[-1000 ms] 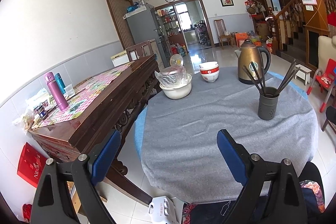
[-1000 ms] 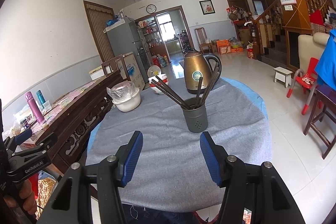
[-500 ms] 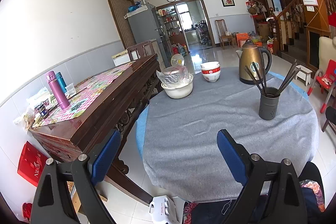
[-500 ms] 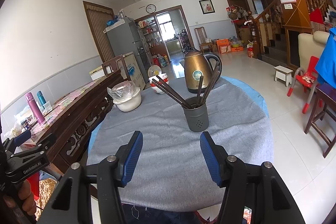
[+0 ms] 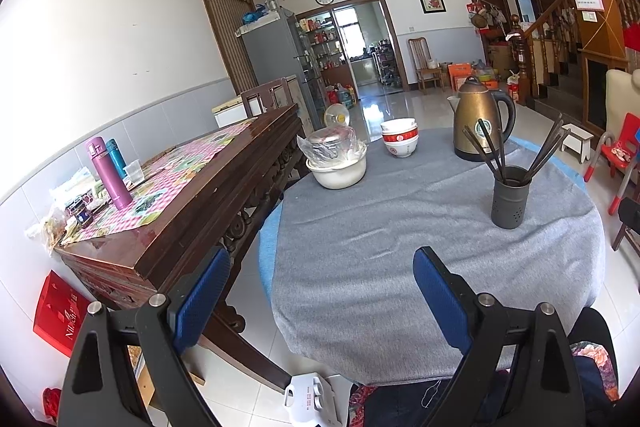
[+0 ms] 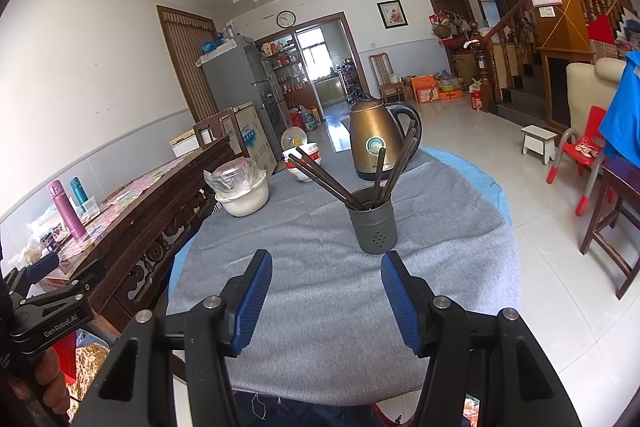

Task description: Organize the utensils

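Both claws wait empty at the near edge of the desk.

The right claw and left claw hang spread apart, holding nothing. Chopsticks already fan from the grey holder, centre frame on the grey cloth; tidying them seems next, calling for a reach forward. Kettle and bowls stand behind, in a tiled living room.

The round table carries a grey cloth over a blue underlayer showing at the rim; on the cloth stand a dark grey utensil holder containing chopsticks, a bronze kettle behind it, stacked red-and-white bowls, and a white pot wrapped in clear plastic. All items stand apart from one another; the holder sits nearest the right edge.
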Tool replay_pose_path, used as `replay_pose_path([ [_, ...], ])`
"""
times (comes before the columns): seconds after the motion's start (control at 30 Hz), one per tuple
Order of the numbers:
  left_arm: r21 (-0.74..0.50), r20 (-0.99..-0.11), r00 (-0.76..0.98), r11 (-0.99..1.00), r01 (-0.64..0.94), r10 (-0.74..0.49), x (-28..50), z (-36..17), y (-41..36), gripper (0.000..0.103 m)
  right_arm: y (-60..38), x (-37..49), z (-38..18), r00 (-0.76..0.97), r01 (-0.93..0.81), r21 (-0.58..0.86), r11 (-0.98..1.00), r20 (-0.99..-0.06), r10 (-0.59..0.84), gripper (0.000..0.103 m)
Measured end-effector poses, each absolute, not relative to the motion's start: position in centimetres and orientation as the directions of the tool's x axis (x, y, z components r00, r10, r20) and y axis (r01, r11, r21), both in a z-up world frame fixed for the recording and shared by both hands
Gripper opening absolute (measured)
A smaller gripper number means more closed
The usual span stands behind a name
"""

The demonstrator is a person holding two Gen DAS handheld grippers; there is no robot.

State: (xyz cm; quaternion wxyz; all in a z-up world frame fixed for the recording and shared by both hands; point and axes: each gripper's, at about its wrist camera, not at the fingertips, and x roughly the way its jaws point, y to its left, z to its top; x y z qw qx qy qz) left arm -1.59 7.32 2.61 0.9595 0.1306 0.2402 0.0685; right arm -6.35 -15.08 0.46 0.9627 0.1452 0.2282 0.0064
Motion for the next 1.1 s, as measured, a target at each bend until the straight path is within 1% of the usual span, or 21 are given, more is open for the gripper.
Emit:
replay_pose_path([
  [1.1, 0.286, -0.433, 0.879, 0.955, -0.077, 0.2, -1.97, 2.98, 7.27, 0.093, -14.75, -6.24, 1.36, 0.9, 0.058, 0.286, 0.956, -0.43, 0.074, 0.061],
])
